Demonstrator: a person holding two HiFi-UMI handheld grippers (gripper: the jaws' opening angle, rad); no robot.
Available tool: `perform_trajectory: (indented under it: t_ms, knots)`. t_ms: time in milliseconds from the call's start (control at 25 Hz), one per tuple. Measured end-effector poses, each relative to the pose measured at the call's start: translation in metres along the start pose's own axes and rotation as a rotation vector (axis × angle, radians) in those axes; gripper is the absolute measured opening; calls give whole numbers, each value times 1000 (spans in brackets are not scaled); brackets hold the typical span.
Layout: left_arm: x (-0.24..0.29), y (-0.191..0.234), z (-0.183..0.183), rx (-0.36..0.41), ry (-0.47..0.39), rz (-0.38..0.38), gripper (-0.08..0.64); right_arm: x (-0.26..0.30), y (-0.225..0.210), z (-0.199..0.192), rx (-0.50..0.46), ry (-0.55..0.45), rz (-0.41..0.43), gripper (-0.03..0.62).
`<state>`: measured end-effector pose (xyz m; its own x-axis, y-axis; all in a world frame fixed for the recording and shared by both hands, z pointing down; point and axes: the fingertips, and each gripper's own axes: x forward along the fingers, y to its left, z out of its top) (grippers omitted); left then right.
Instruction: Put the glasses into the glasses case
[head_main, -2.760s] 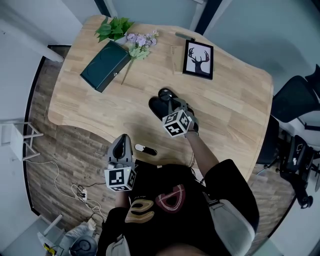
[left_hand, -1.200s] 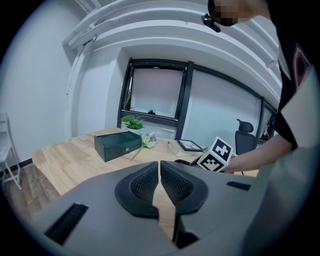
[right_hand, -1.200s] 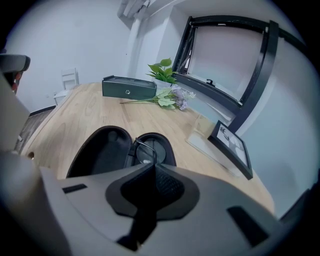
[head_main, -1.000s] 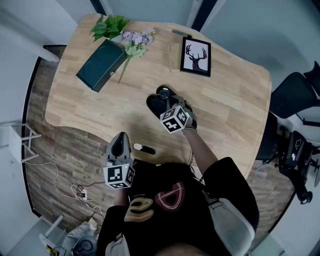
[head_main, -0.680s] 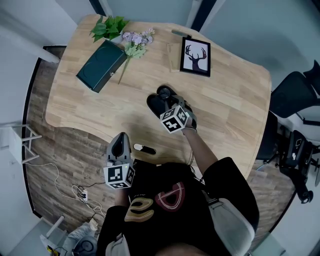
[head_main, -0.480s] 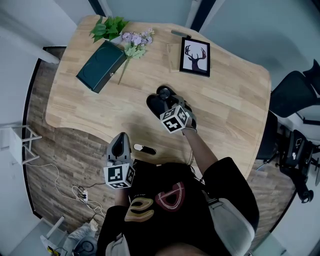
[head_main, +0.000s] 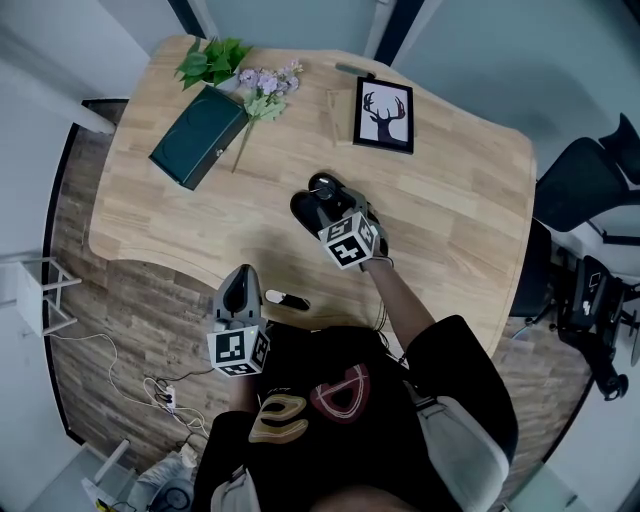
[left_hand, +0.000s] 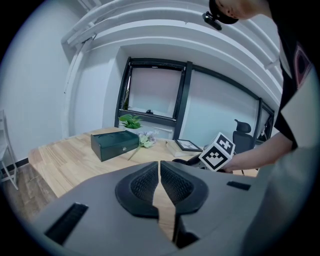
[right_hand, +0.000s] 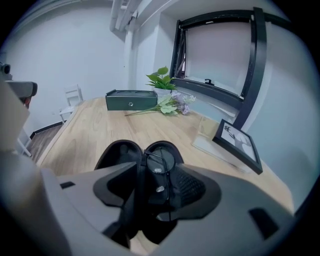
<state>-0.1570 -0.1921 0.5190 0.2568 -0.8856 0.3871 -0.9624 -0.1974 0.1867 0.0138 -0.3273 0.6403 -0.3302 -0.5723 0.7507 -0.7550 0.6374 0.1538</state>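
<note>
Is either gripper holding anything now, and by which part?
Nothing is gripped: the right gripper has its jaws opening around the glasses, lying in the glasses case; the left gripper is shut, empty.

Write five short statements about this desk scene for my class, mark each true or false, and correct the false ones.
1. The green box is closed. True.
2. The glasses lie inside the green box. False: they sit in the open glasses case, between the jaws of the right gripper, which are opening.
3. The framed picture shows a deer's head. True.
4. The left gripper grips the glasses case. False: its jaws are together on nothing, away from the case.
5. Purple flowers lie beside the green box. True.
</note>
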Motion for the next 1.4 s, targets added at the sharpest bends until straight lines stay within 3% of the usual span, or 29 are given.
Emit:
perform_trajectory:
  t_ms: [320,800,1400]
  knots:
    - [1,-3,6,-19,-28,-24,26,-21,5,9,75,-71,42,252]
    - [-1,-15,19,13,-71,-97,26,-73,5,28,182,-230,-18,264]
    - [-6,-47,33,61,-118,-247,26,-137,21,34,220,-351,-89,264]
